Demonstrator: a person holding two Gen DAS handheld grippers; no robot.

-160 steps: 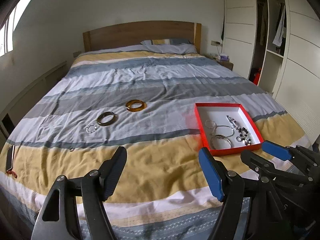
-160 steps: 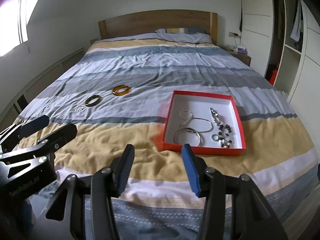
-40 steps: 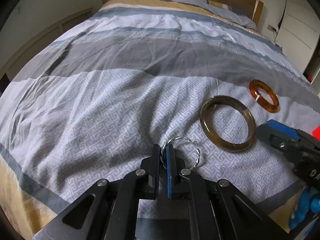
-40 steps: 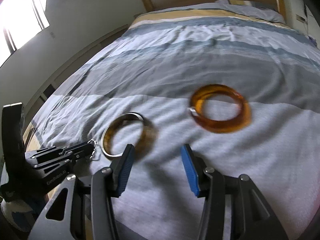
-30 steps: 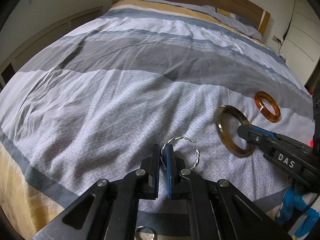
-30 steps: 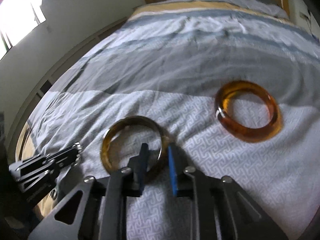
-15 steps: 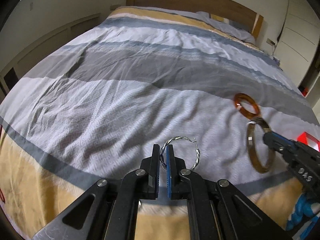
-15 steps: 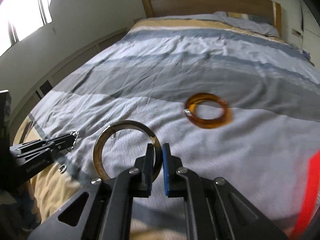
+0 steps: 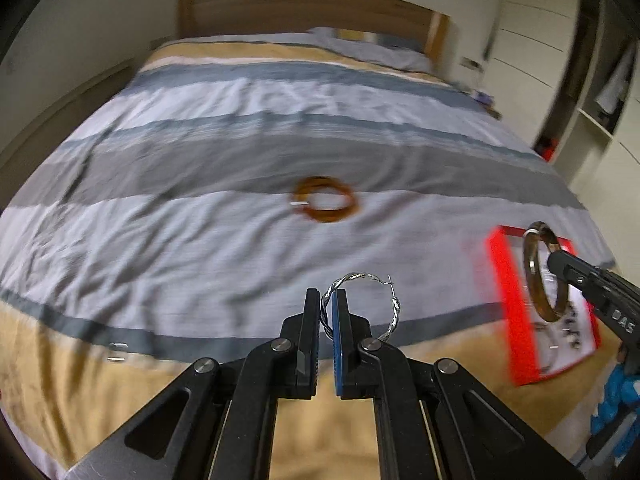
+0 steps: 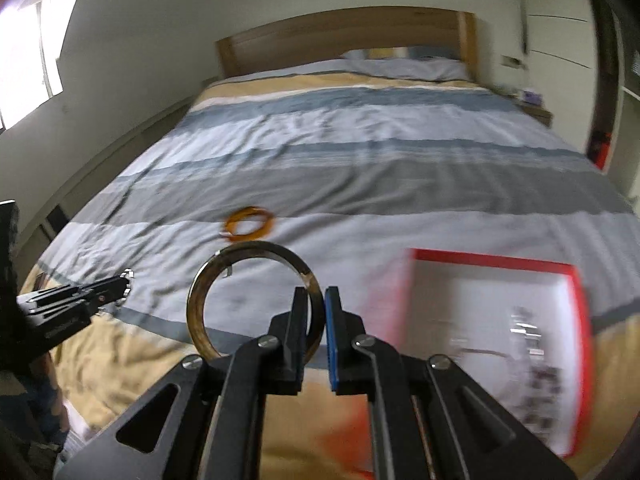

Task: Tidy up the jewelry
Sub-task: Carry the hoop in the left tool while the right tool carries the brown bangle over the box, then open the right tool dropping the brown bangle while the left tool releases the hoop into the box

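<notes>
My left gripper (image 9: 326,300) is shut on a thin twisted silver hoop (image 9: 372,284), held up above the striped bedcover. My right gripper (image 10: 317,300) is shut on the rim of a dark brown bangle (image 10: 200,300), lifted off the bed; the same bangle (image 9: 538,276) shows at the right of the left wrist view, over the red box. An amber bangle (image 9: 326,205) (image 10: 250,222) still lies on the pale stripe mid-bed. The red-rimmed white box (image 9: 500,280) (image 10: 580,312) with several jewelry pieces lies to the right, blurred.
A small silver ring (image 9: 117,351) lies on the dark stripe at lower left. The striped bedcover (image 9: 240,140) runs back to a wooden headboard (image 9: 304,8). A wardrobe (image 9: 600,80) stands at the right, a window (image 10: 24,72) at the left.
Both grippers rose and swung right toward the red box, carrying the silver hoop and the brown bangle. The right gripper shut on the bangle and lifted it off the bed.
</notes>
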